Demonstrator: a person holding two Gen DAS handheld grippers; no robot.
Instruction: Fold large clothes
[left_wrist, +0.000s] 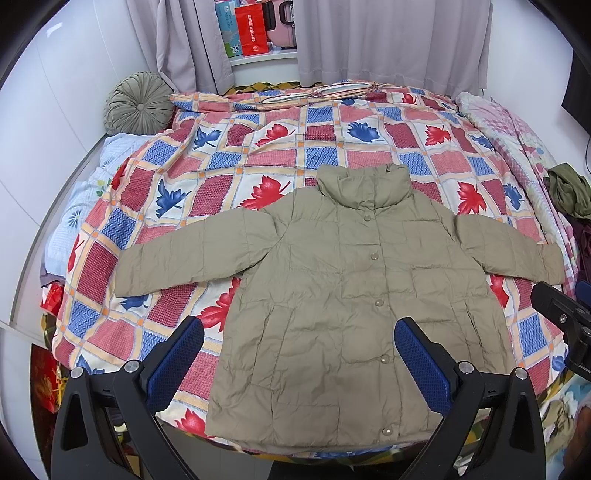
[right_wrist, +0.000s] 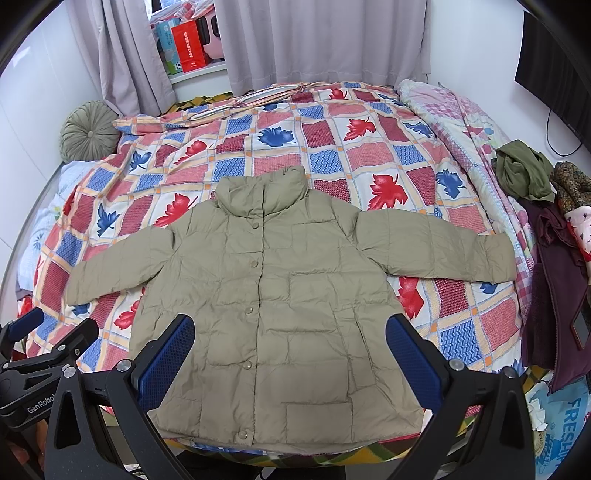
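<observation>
A tan puffy jacket (left_wrist: 343, 302) lay flat on the bed (left_wrist: 177, 229), front side up. Its snaps were closed, its sleeves were spread out to both sides, and its hem was close to the near edge. The collar pointed toward the curtains (left_wrist: 388, 40).

The left gripper (left_wrist: 299, 354) hung above the hem with its fingers spread wide and nothing between them. The right gripper (right_wrist: 290, 352) was just the same, wide apart and empty, above the lower part of the jacket.

The jacket looked soft, light and full of air. It would likely bend easily but puff back up after a fold. Its smooth cloth might slip between the pads, so a firm pinch would help. Good places to pinch seemed to be the cuffs (right_wrist: 496, 258) first, to bring each sleeve across the chest. After that the hem corners (right_wrist: 402, 417) could be lifted up to the collar.

A heap of other clothes (right_wrist: 546, 221) sat well apart at the right edge of the bed.
</observation>
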